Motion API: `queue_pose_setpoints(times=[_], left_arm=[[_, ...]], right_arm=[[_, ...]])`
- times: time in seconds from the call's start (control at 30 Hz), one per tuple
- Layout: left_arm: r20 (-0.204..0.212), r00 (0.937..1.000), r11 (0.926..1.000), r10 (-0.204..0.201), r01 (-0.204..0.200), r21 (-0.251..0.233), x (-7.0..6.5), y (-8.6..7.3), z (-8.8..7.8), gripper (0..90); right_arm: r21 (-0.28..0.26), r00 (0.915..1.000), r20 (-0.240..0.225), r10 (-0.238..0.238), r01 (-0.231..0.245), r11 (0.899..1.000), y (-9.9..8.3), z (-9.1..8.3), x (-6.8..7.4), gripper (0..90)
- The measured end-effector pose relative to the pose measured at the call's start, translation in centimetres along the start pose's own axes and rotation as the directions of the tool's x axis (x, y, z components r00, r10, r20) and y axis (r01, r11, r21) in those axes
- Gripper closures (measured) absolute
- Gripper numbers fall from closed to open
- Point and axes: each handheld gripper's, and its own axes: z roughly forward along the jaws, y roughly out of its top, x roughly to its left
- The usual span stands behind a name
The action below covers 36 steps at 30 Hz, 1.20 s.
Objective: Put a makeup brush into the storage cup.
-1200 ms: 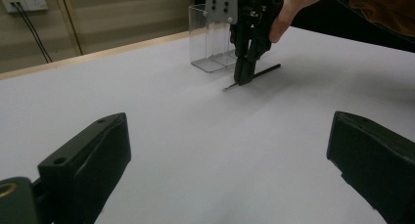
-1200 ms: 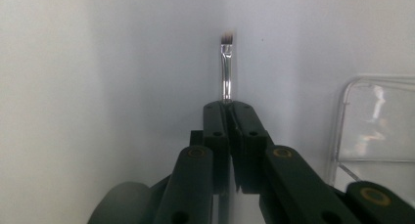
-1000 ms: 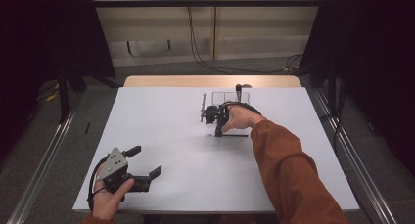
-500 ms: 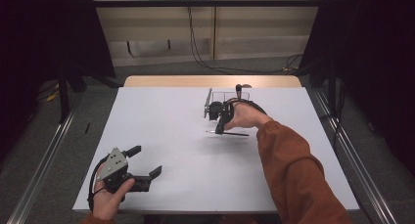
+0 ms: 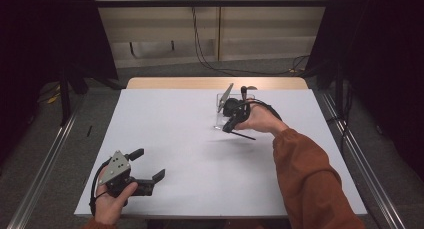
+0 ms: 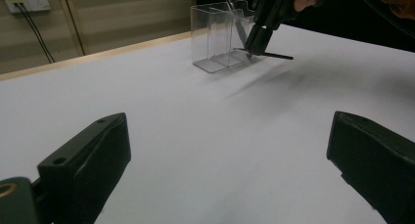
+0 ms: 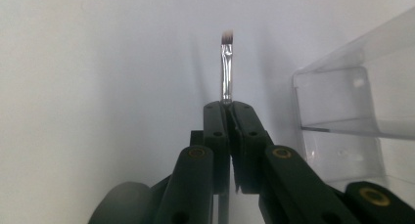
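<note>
Dim room, dark curtains at the sides, white table (image 5: 200,139) w/ a wood strip along the far edge. Our landmark is the clear organiser (image 6: 222,35) standing toward the far side of the table.

Just beside it, on its near side, our right gripper (image 5: 231,125) has its jaws pressed together on a thin brush (image 7: 226,67). In the right gripper view the metal ferrule & bristle tip stick out past the jaws; in the high view the dark handle trails out behind, off the table.

We'd judge the brush v. light, stiff along the handle, soft at the tip, and slim enough to roll or pivot in a pinch. Best grip is mid-handle or just behind the ferrule, never on the bristles.

Well away from the organiser, at the near edge, our left gripper (image 5: 148,170) rests w/ jaws spread wide, holding nothing.
</note>
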Motion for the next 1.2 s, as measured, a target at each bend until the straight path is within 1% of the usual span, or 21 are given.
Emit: queue_pose_setpoints(times=[0.1, 0.17, 0.27, 0.3, 0.33, 0.4, 0.43, 0.47, 0.53, 0.63, 0.67, 0.7, 0.73, 0.77, 0.8, 0.87, 0.93, 1.0, 1.1, 1.13, 1.2], left_arm=[[-0.001, 1.0000, 1.0000, 0.000, 0.000, -0.001, 0.0, 0.0, 0.0, 2.6], [-0.001, 1.0000, 1.0000, 0.001, -0.001, 0.000, 0.1, 0.0, 0.0, 2.6], [-0.002, 1.0000, 1.0000, 0.004, -0.004, 0.000, 0.1, 0.0, 0.0, 2.6], [-0.001, 1.0000, 1.0000, 0.002, -0.002, -0.003, 0.1, 0.0, 0.0, 2.6], [-0.002, 1.0000, 1.0000, 0.003, -0.003, -0.002, 0.1, 0.0, 0.0, 2.6], [-0.003, 1.0000, 1.0000, 0.002, -0.002, -0.002, 0.1, 0.0, 0.0, 2.6], [-0.004, 1.0000, 1.0000, 0.003, -0.003, -0.003, 0.1, 0.0, 0.0, 2.6], [0.000, 1.0000, 1.0000, 0.003, -0.003, -0.005, 0.1, 0.0, 0.0, 2.6], [-0.001, 1.0000, 1.0000, 0.002, -0.002, -0.005, 0.1, 0.0, 0.0, 2.6], [-0.001, 1.0000, 1.0000, 0.003, -0.003, -0.005, 0.1, 0.0, 0.0, 2.6], [-0.005, 1.0000, 1.0000, 0.003, -0.003, -0.002, 0.1, 0.0, 0.0, 2.6], [-0.003, 1.0000, 1.0000, 0.002, -0.002, -0.003, 0.1, 0.0, 0.0, 2.6], [-0.002, 1.0000, 1.0000, 0.002, -0.002, -0.002, 0.1, 0.0, 0.0, 2.6], [-0.002, 1.0000, 1.0000, 0.003, -0.003, 0.000, 0.1, 0.0, 0.0, 2.6], [-0.002, 1.0000, 1.0000, 0.003, -0.003, 0.000, 0.1, 0.0, 0.0, 2.6], [-0.003, 1.0000, 1.0000, -0.001, 0.001, 0.001, 0.1, 0.0, 0.1, 2.6], [-0.004, 1.0000, 1.0000, 0.001, -0.001, 0.000, 0.1, 0.0, 0.1, 2.6], [-0.004, 1.0000, 1.0000, 0.002, -0.002, 0.000, 0.1, 0.0, 0.1, 2.6], [-0.003, 1.0000, 1.0000, -0.002, 0.002, 0.001, 0.1, 0.0, 0.1, 2.6], [-0.004, 1.0000, 1.0000, 0.004, -0.004, 0.001, 0.1, 0.0, 0.0, 2.6], [-0.003, 1.0000, 1.0000, 0.001, -0.001, -0.003, 0.1, 0.0, 0.0, 2.6]], right_arm=[[-0.038, 0.9998, 0.006, 0.017, -0.017, 0.999, -0.4, -0.3, 0.2, 86.0], [-0.065, 0.9989, 0.025, 0.040, -0.038, 0.997, -0.7, -0.5, 0.3, 86.0], [-0.093, 0.9978, 0.043, 0.051, -0.047, 0.995, -0.9, -0.9, 0.4, 86.0], [-0.114, 0.9977, 0.040, 0.056, -0.051, 0.992, -0.9, -1.1, 0.4, 86.0], [-0.134, 0.9971, 0.046, 0.060, -0.054, 0.990, -1.0, -1.3, 0.4, 86.1], [-0.177, 0.9958, 0.049, 0.077, -0.068, 0.982, -1.1, -1.6, 0.4, 86.0], [-0.211, 0.9947, 0.051, 0.089, -0.077, 0.974, -1.3, -1.8, 0.4, 86.0], [-0.228, 0.9938, 0.050, 0.099, -0.085, 0.970, -1.4, -1.9, 0.4, 86.0], [-0.271, 0.9919, 0.043, 0.119, -0.103, 0.957, -1.7, -2.1, 0.4, 86.0], [-0.324, 0.9898, 0.044, 0.136, -0.114, 0.939, -2.0, -2.3, 0.7, 86.0], [-0.331, 0.9896, 0.040, 0.138, -0.117, 0.936, -2.1, -2.3, 0.7, 86.0], [-0.345, 0.9884, 0.042, 0.146, -0.123, 0.930, -2.3, -2.3, 0.8, 86.0], [-0.364, 0.9866, 0.035, 0.160, -0.136, 0.921, -2.6, -2.3, 0.8, 86.0], [-0.374, 0.9862, 0.033, 0.162, -0.139, 0.917, -2.8, -2.3, 0.8, 86.0], [-0.390, 0.9843, 0.036, 0.173, -0.145, 0.909, -3.0, -2.4, 0.7, 86.0], [-0.412, 0.9824, 0.032, 0.184, -0.155, 0.898, -3.3, -2.5, 0.7, 86.0], [-0.452, 0.9779, 0.025, 0.207, -0.174, 0.875, -3.6, -2.6, 0.8, 86.0], [-0.468, 0.9758, 0.038, 0.215, -0.173, 0.866, -3.7, -2.6, 0.9, 86.0], [-0.499, 0.9720, 0.037, 0.232, -0.183, 0.847, -4.0, -2.5, 1.0, 86.0], [-0.518, 0.9701, 0.033, 0.240, -0.189, 0.834, -4.2, -2.6, 1.1, 86.0], [-0.543, 0.9681, 0.028, 0.249, -0.195, 0.817, -4.3, -2.7, 1.1, 86.0]])
